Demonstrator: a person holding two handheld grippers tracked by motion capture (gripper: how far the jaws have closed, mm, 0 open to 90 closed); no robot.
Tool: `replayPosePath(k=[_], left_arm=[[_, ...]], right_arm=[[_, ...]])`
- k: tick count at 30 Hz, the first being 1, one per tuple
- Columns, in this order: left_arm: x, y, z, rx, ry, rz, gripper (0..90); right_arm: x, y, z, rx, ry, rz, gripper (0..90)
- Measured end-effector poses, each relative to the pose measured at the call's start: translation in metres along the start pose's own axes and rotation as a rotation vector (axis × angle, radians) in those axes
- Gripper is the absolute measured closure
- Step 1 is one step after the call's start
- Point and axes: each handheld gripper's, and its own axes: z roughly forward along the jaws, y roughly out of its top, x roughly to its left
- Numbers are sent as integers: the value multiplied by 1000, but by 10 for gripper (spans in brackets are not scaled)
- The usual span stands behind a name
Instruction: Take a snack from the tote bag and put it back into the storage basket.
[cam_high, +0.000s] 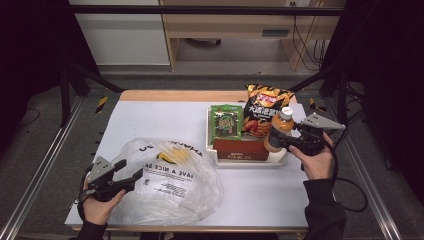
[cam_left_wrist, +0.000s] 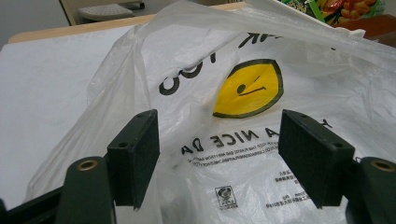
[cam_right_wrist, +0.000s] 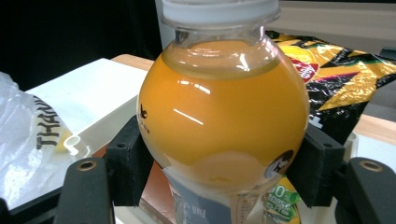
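Note:
An orange juice bottle (cam_high: 279, 131) with a white cap stands upright between the jaws of my right gripper (cam_high: 278, 140), over the right end of the white tray (cam_high: 250, 162). In the right gripper view both pads press the round sides of the bottle (cam_right_wrist: 224, 116). A thin white plastic bag (cam_high: 170, 180) with a yellow smiley and black lettering lies crumpled on the near left of the table. My left gripper (cam_high: 131, 170) rests at the bag's left edge, jaws wide apart. In the left gripper view the bag (cam_left_wrist: 243, 88) lies beyond the jaws, nothing pinched between them.
In the tray lie a green snack packet (cam_high: 226, 121) and a brown box (cam_high: 241, 149). An orange and black crisp bag (cam_high: 264, 110) leans at its back. The white table top (cam_high: 150, 120) ends at a wooden strip in the rear; dark frame posts flank it.

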Motion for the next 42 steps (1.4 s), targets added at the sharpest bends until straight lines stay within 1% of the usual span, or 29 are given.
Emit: replayPosePath(k=[4, 10, 17, 27, 31, 35, 38, 42], left_arm=[[0, 0, 0, -1, 0, 0, 288], [0, 0, 0, -1, -1, 0, 287], [0, 0, -1, -2, 1, 0, 288], [1, 0, -1, -4, 1, 0, 287], [0, 0, -1, -4, -1, 1, 288], [0, 0, -1, -5, 0, 1, 288], [1, 0, -2, -9, -1, 0, 288], [1, 0, -1, -6, -1, 3, 288]], right_arm=[[-5, -2, 3, 10, -7, -1, 321], [-13, -3, 4, 7, -21, 5, 321], [-20, -7, 8, 36, -43, 2, 321], [-27, -14, 15, 69, -61, 13, 321], [-29, -18, 16, 75, -61, 21, 321], [-28, -23, 21, 102, -66, 7, 321], [-30, -26, 23, 106, -65, 16, 321], [-34, -35, 24, 126, -70, 28, 321]])
